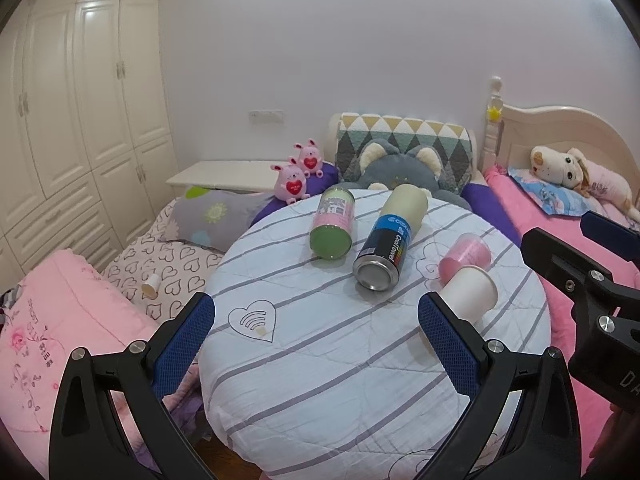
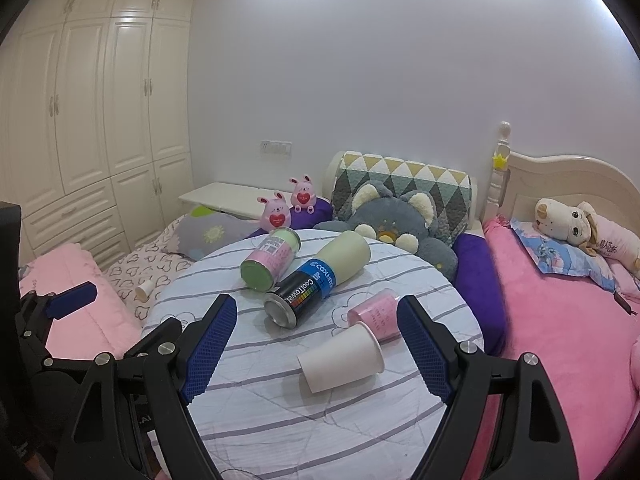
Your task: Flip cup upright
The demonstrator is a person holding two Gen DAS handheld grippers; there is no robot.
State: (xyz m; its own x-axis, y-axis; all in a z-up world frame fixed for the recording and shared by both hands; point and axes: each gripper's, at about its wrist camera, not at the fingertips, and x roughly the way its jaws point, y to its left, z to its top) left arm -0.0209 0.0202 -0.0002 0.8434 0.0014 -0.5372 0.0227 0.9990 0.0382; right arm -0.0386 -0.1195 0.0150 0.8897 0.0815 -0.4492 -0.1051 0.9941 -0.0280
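Observation:
A white paper cup [image 2: 340, 356] lies on its side on the round striped-cloth table [image 2: 280, 420], its mouth toward the front left. It also shows in the left wrist view [image 1: 472, 294], partly behind my left gripper's right finger. My right gripper [image 2: 318, 356] is open and empty, its jaws spread either side of the cup, just short of it. My left gripper [image 1: 316, 336] is open and empty over the table's front, left of the cup. A pink cup [image 2: 376, 316] lies on its side touching the white cup.
A black-and-blue can [image 2: 316, 280] and a pink-and-green can [image 2: 270, 260] lie on their sides mid-table. Beds with pink covers [image 2: 560, 320], pillows and plush toys [image 2: 392, 224] surround the table. Another small cup [image 2: 143, 290] lies on the heart-print bedding. Wardrobe [image 2: 100, 100] at left.

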